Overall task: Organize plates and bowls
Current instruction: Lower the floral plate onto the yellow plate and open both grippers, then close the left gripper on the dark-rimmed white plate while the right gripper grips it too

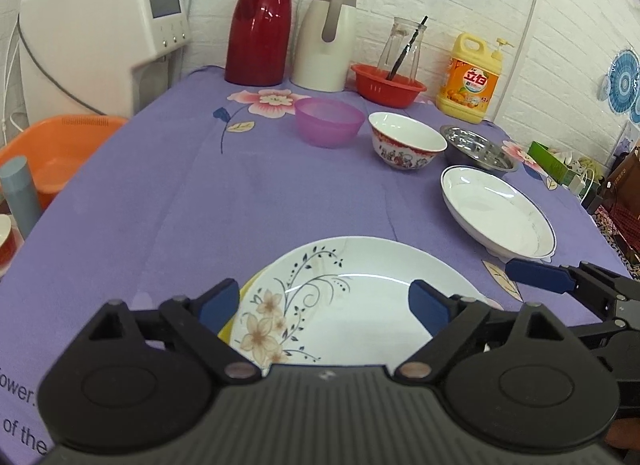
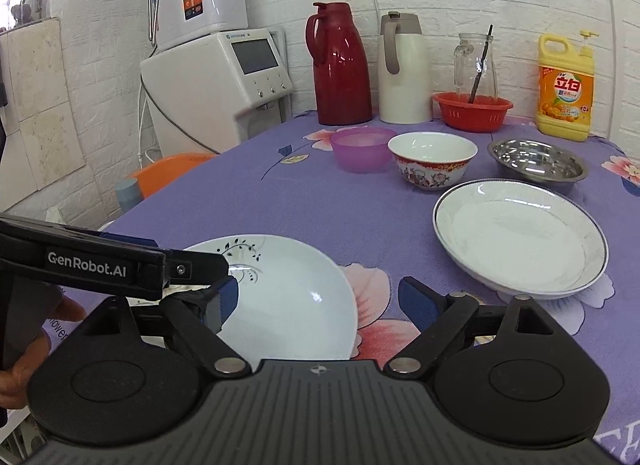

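The left gripper (image 1: 324,305) hangs over the flowered plate (image 1: 360,297) at the near edge of the bench (image 1: 200,193), jaws spread wide and clear of the rim. The right gripper (image 2: 316,301) also has its jaws spread, empty; the blue-rimmed plate (image 2: 520,233) and three bowls lie beyond.

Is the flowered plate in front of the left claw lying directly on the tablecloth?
No: in the left wrist view the flowered plate sits on a yellow plate whose rim shows at its left edge.
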### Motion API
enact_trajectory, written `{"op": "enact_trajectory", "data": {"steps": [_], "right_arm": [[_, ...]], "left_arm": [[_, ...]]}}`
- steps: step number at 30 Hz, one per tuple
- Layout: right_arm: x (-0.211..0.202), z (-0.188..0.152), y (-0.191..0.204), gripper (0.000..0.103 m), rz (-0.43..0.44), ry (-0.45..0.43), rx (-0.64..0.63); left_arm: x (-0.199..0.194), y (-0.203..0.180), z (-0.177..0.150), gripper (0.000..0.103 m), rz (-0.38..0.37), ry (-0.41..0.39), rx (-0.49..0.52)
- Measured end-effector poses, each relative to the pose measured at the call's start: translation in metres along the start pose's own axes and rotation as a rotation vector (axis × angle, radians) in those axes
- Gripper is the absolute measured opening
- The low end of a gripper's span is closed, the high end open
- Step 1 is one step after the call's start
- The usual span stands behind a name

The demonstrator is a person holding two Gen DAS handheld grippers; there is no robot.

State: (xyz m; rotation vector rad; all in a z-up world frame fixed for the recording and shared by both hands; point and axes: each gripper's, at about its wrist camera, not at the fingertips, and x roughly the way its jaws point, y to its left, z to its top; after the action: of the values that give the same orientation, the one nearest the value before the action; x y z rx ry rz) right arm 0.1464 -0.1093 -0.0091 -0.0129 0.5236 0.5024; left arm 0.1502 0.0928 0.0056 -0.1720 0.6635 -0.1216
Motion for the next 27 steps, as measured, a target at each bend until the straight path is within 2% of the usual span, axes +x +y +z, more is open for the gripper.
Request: {"op": "enact_trajectory", "data": {"steps": [4, 10, 12, 15, 19, 21, 24, 27], "right_arm": [[-0.007, 0.011, -0.019, 0.103, -0.022, -0.054, -0.053], [-0.006, 0.047, -0.083, 0.103, -0.118, -0.15, -0.086], [0.007, 0.062, -0.11, 0.103, -0.169, -0.141, -0.088], [0.027, 0.07, -0.154, 0.103, -0.214, -0.106, -0.02], [0.033, 0.047, -0.197, 0.103, -0.225, -0.09, 0.14], [0.036, 0.039, -0.209, 0.103, -0.217, -0.032, 0.201], [0.038, 0.039, -0.206, 0.103, -0.246, -0.009, 0.168], [0.044, 0.037, -0.209, 0.103, -0.209, 0.029, 0.175]], "left_arm": [[-0.003, -0.005, 0.01, 0.093, -0.009, -0.009, -0.03], [0.008, -0.032, 0.03, 0.093, -0.049, -0.007, -0.03], [0.017, -0.048, 0.038, 0.093, -0.064, 0.001, -0.012], [0.03, -0.071, 0.049, 0.093, -0.082, 0.015, 0.028], [0.054, -0.095, 0.067, 0.093, -0.098, 0.03, 0.086], [0.073, -0.104, 0.078, 0.095, -0.118, 0.035, 0.087], [0.11, -0.117, 0.096, 0.098, -0.15, 0.065, 0.062], [0.145, -0.128, 0.105, 0.098, -0.161, 0.134, 0.051]]}}
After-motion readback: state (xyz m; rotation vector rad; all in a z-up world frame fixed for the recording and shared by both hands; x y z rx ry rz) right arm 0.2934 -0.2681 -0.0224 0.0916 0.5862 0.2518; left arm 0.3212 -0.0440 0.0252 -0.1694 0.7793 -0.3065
